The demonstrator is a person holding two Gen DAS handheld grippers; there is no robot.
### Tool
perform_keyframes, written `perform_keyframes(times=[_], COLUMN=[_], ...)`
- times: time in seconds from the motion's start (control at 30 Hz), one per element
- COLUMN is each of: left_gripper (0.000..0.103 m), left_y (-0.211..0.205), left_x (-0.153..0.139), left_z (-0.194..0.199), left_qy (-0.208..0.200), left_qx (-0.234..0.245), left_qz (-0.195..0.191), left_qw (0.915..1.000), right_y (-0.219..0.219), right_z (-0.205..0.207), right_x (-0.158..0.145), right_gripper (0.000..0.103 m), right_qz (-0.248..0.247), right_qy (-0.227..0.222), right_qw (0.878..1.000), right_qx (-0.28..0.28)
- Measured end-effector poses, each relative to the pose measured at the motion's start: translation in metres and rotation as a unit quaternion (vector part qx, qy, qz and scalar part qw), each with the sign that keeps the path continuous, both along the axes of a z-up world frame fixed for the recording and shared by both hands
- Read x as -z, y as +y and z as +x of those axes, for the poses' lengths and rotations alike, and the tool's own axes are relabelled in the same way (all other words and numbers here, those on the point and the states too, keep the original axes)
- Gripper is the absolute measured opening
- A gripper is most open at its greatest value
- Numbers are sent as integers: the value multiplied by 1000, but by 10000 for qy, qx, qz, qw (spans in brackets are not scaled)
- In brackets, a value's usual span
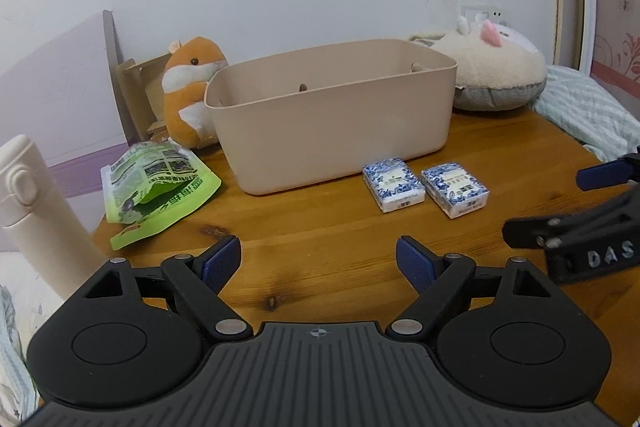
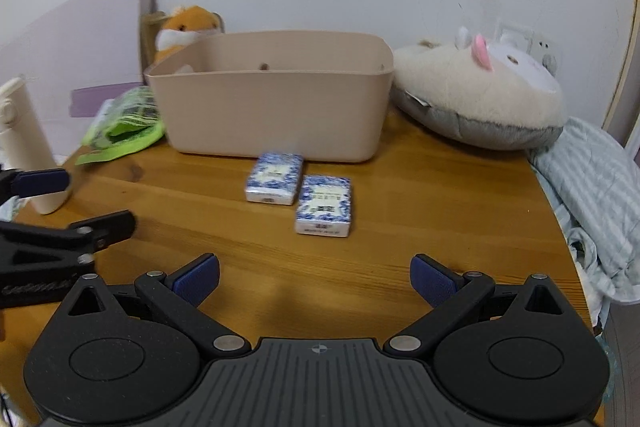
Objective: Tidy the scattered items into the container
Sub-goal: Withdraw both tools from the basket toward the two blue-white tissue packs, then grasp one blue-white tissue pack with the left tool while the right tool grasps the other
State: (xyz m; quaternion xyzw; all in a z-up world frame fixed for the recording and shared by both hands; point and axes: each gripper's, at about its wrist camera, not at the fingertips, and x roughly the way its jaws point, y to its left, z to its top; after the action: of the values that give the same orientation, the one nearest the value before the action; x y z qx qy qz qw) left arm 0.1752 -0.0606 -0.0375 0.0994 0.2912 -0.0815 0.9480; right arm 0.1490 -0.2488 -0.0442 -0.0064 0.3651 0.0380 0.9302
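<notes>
In the left wrist view, the left gripper fills the bottom of the frame, its blue-padded fingers spread wide with only bare wooden table between them. The beige container stands at centre frame, open-topped. Just below its lower right corner lie two blue-and-white packs, the left pack and the right pack, side by side and close together, both lying flat. A green snack bag lies crumpled at centre left, near the container's left end. A white flask stands at the far left edge. An orange hamster plush sits behind the container's left end, and a cream plush cushion lies at upper right. This view alone shows the bag in full and sharp. The right gripper enters at the right edge, its jaws apart and empty.

In the right wrist view, slightly blurred, the right gripper's fingers stand wide apart over bare wood at the bottom. Here the packs sit in mid-frame, staggered, one nearer the container wall. The cushion appears whole at upper right, with striped bedding beside the table's right edge. The container hides much of the hamster and part of the green bag.
</notes>
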Motion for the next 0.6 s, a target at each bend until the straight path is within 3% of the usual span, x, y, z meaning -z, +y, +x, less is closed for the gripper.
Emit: perform_keyframes(times=[0.27, 0.43, 0.6], left_gripper=[86, 86, 86], left_y=[-2, -9, -21], left_x=[20, 30, 36], left_z=[36, 58, 74], left_qy=[159, 247, 253], left_qx=[28, 74, 290], left_qz=[-60, -75, -239], left_qw=[9999, 9996, 9990], right_y=[-5, 4, -3], right_z=[51, 77, 95], right_x=[23, 38, 53], right_gripper=[103, 98, 95], right_qz=[180, -306, -481], right_qy=[221, 343, 517], right_qw=[9995, 9989, 9974], right_qx=[123, 106, 150])
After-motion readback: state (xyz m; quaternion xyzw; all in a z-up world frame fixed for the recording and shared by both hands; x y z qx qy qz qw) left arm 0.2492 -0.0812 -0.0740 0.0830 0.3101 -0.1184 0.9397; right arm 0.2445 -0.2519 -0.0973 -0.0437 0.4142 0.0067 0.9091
